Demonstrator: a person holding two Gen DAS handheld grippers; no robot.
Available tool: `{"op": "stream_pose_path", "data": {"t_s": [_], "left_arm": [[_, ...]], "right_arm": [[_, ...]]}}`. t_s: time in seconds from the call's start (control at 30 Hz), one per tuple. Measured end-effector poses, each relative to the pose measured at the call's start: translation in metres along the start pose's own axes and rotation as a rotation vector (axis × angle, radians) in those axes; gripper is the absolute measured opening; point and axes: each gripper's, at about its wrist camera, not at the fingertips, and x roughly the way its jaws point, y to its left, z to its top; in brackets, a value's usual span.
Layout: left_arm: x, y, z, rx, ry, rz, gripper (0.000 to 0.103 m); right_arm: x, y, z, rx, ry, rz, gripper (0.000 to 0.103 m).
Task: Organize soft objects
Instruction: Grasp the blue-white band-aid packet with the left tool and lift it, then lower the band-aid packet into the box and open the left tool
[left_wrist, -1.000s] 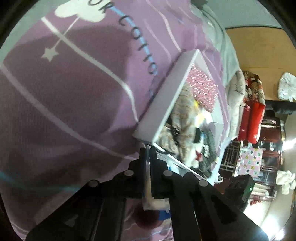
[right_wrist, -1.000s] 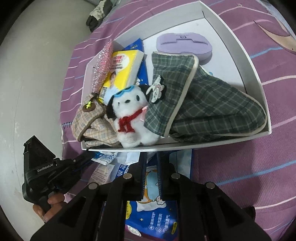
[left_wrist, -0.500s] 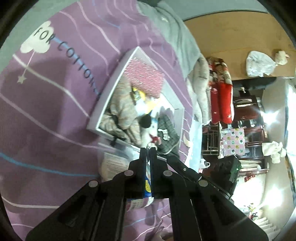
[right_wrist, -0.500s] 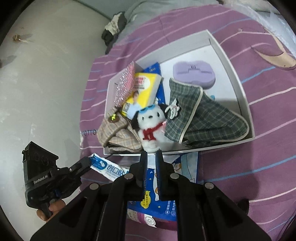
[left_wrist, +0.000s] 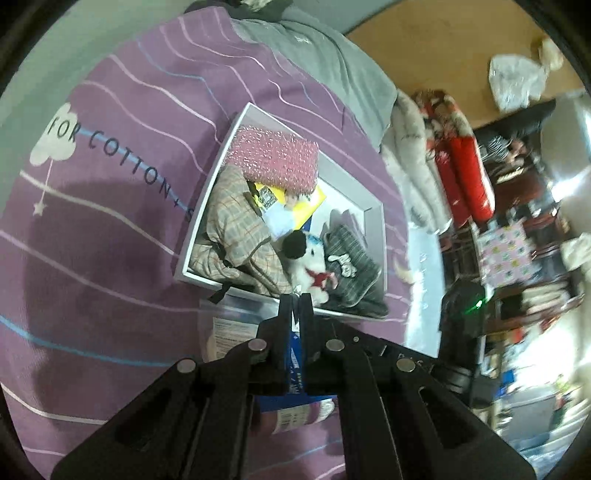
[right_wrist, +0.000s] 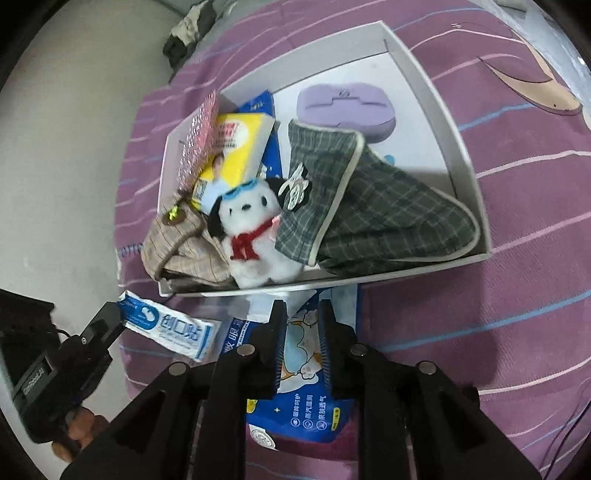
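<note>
A white box on the purple bedspread holds a white plush dog, a green plaid pouch, a beige plaid pouch and a yellow tissue pack. My left gripper is shut on the end of a blue-and-white plaster packet, held in the air left of the box's near edge. From the left wrist view that packet shows as a blue strip between the pads. My right gripper hovers over a blue eye-mask packet; its jaws are opening and press on nothing.
A purple case and a pink sparkly item also lie in the box. More flat packets lie on the bedspread by the box's near edge. A grey blanket and red cushions lie beyond the bed.
The left gripper has lifted the plaster packet off the pile by the box and rolled. The right gripper's jaws, closed before, now stand apart.
</note>
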Motion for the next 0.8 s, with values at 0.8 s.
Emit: {"op": "stream_pose_path", "data": {"t_s": [0.8], "left_arm": [[-0.004, -0.008, -0.001, 0.061, -0.098, 0.004, 0.004]], "right_arm": [[-0.036, 0.006, -0.007, -0.090, -0.191, 0.070, 0.004]]}}
